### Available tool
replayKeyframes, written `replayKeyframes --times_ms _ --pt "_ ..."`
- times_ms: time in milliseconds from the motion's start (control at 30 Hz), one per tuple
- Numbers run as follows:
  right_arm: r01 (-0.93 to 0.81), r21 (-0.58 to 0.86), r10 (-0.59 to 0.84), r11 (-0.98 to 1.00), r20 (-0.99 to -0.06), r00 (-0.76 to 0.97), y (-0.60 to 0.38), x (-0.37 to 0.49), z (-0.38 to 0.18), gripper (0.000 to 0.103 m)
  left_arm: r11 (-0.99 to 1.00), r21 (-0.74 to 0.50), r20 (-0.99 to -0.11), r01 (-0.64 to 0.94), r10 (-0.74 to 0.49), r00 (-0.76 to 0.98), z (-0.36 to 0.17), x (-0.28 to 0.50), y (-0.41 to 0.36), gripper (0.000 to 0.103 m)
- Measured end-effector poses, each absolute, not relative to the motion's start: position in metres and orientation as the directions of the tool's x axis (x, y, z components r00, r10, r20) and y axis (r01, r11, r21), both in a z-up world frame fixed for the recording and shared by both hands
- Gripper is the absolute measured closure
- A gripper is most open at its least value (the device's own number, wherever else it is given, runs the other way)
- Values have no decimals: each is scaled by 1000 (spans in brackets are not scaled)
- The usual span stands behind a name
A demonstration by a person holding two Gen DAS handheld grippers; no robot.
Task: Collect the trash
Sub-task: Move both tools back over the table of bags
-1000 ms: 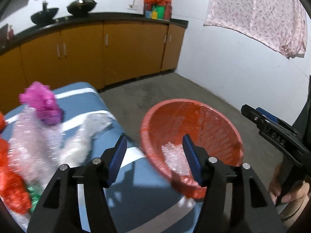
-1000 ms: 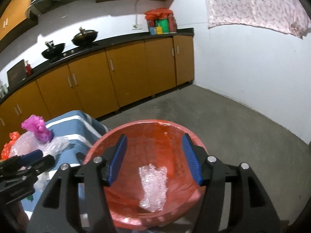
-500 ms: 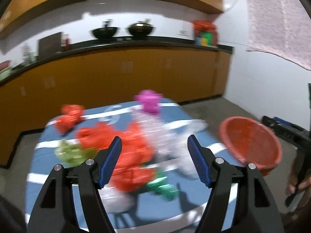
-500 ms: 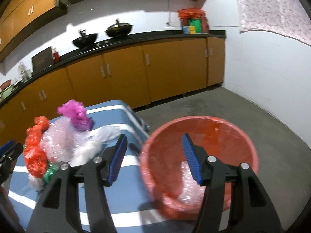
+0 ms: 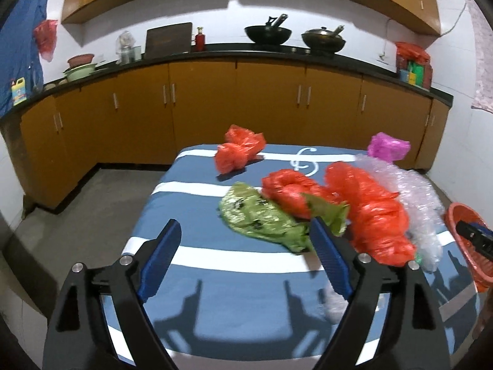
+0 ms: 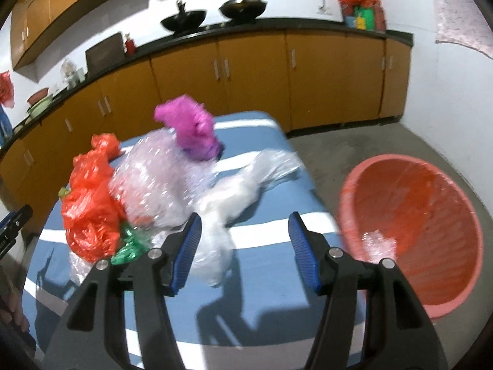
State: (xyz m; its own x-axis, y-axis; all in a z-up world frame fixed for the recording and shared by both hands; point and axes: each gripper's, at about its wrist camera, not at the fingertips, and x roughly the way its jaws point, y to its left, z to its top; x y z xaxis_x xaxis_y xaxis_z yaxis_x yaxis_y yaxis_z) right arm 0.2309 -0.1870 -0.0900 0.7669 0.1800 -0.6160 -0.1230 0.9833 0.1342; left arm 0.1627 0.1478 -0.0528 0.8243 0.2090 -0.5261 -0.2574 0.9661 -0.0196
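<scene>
Crumpled trash lies on a blue, white-striped table [image 5: 215, 302]: a light green bag [image 5: 255, 215], red bags [image 5: 369, 209], a lone red bag [image 5: 237, 151], a magenta bag [image 5: 388, 148] and bubble wrap [image 5: 416, 197]. My left gripper [image 5: 243, 234] hovers over the near stripe; its jaws are opening, with nothing between them, and the green bag lies just past the right finger. My right gripper [image 6: 245, 225] stands open above a clear plastic bag [image 6: 240, 191], its pads apart from it. A red basin [image 6: 431, 215] at the right holds a bubble wrap piece [image 6: 377, 243].
Orange kitchen cabinets [image 5: 237, 108] under a black counter run behind the table, with woks and jars on top. The basin stands on the grey floor [image 6: 354, 141] off the table's right edge, and a white wall rises beyond it. The table's near left part is bare cloth.
Both views have swung left, from the basin to the trash on the table. The left jaws have spread wider. The right jaws keep the same gap.
</scene>
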Motion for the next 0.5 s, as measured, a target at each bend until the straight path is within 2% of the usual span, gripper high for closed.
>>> replayKeyframes --times_ms 167,500 --pt "-163 125 205 979 -642 739 -160 241 -103 45 963 -29 -538 -267 210 816 -62 161 162 17" --pt "-166 62 164 984 -678 717 -139 262 -120 45 968 -35 -541 -250 192 819 -71 161 169 15"
